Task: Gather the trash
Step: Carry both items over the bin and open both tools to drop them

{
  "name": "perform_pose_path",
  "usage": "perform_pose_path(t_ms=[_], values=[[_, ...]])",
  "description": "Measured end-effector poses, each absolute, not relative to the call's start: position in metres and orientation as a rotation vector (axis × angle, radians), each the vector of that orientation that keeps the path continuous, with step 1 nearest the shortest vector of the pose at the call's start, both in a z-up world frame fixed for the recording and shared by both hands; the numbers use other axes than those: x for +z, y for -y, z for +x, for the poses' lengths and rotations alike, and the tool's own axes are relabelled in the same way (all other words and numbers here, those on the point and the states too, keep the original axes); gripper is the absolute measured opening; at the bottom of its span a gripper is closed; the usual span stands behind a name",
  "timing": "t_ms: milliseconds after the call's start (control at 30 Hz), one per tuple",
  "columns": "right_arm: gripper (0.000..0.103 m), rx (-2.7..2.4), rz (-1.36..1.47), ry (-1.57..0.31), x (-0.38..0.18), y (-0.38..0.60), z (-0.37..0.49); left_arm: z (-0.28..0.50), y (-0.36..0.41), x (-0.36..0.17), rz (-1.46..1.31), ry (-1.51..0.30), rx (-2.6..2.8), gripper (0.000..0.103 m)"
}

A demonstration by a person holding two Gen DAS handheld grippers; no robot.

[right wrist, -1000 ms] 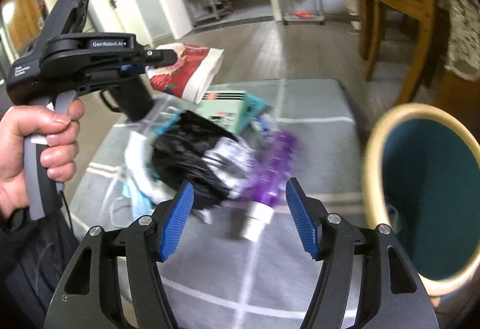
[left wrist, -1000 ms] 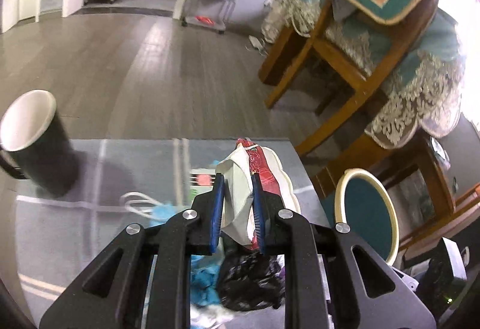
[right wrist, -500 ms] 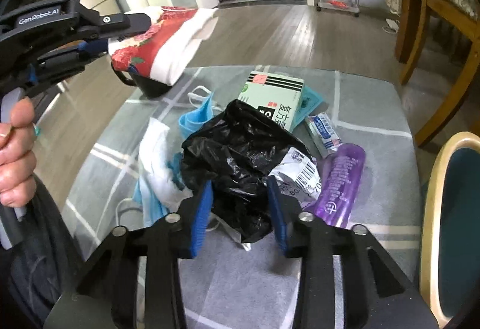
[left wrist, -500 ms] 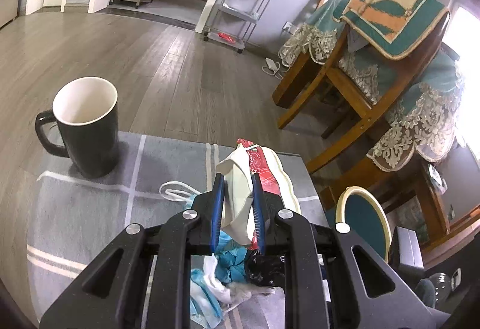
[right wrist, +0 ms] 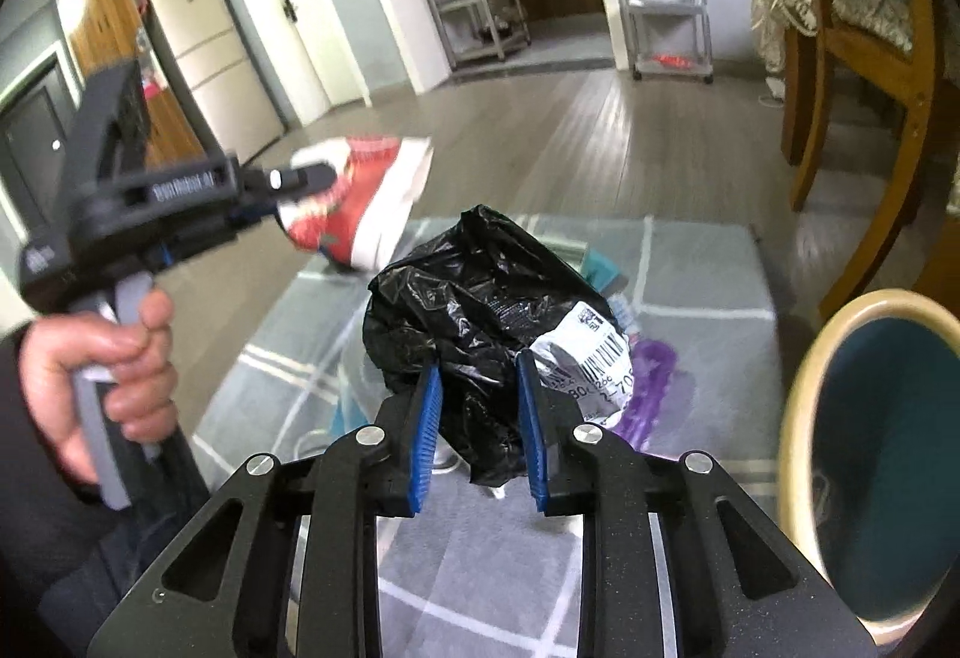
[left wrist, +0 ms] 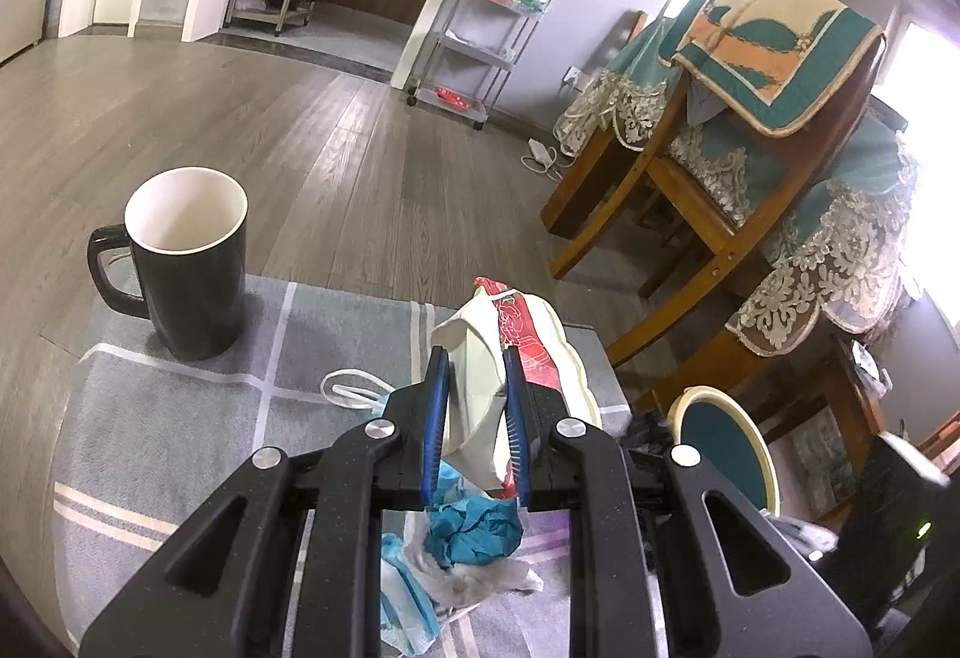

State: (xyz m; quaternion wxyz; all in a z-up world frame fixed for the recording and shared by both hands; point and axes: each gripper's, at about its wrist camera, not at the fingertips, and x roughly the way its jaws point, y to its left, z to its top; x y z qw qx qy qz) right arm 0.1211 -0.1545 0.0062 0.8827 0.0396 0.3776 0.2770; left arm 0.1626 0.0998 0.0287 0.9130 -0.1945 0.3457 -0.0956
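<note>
My left gripper (left wrist: 474, 418) is clamped on a red-and-white folded packet (left wrist: 510, 340), held up off the table (left wrist: 180, 418) over its far right part. My right gripper (right wrist: 480, 430) has just been closing, and its blue pads (right wrist: 427, 436) now pinch a crumpled black plastic bag (right wrist: 474, 304) with a white barcode label (right wrist: 594, 358) stuck to its right side.

Around them, a dark mug (left wrist: 180, 262) with a white inside stands upright near the table's far left corner, well apart from both grippers. A blue face mask (left wrist: 408, 604) and crumpled teal and white scraps (left wrist: 474, 532) lie on the grey checked cloth just under my left gripper. A purple bottle (right wrist: 648, 388) lies beyond the black bag toward the right edge. The teal bin (right wrist: 882, 454) with a cream rim stands just past the table's right edge, its mouth open.

Only the right wrist view shows my left hand (right wrist: 114, 376) on its handle, with the packet beside the bag and apart from it. Only the left wrist view shows the mug, and the wooden chair (left wrist: 720, 214) draped in teal lace cloth beyond the table's far right corner.

The table's near and left parts are bare cloth; past the far edge is open wooden floor (left wrist: 300, 142).
</note>
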Motion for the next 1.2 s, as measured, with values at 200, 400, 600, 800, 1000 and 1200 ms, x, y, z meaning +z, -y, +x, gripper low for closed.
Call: perform_pose_path(t_ms=[200,400,600,800,1000,1200], values=[[0.026,0.507,0.115,-0.751,0.024,0.192,0.111,0.156,-0.079,0.027,-0.348,-0.729,-0.244,0.017],[0.025,0.389,0.159,-0.747,0.023,0.23,0.101,0.149,-0.049,0.024,-0.298,-0.757,-0.307,0.017],[0.025,0.26,0.211,-0.748,0.011,0.263,0.093,0.142,-0.018,0.014,-0.277,-0.799,-0.36,0.017],[0.025,0.168,0.276,-0.719,0.007,0.294,0.088,0.142,0.024,0.004,-0.229,-0.847,-0.419,0.017],[0.025,0.103,0.301,-0.7,0.007,0.311,0.084,0.147,0.072,0.006,-0.182,-0.854,-0.48,0.017],[0.025,0.056,0.313,-0.69,0.007,0.324,0.078,0.157,0.123,0.01,-0.126,-0.85,-0.537,0.017]])
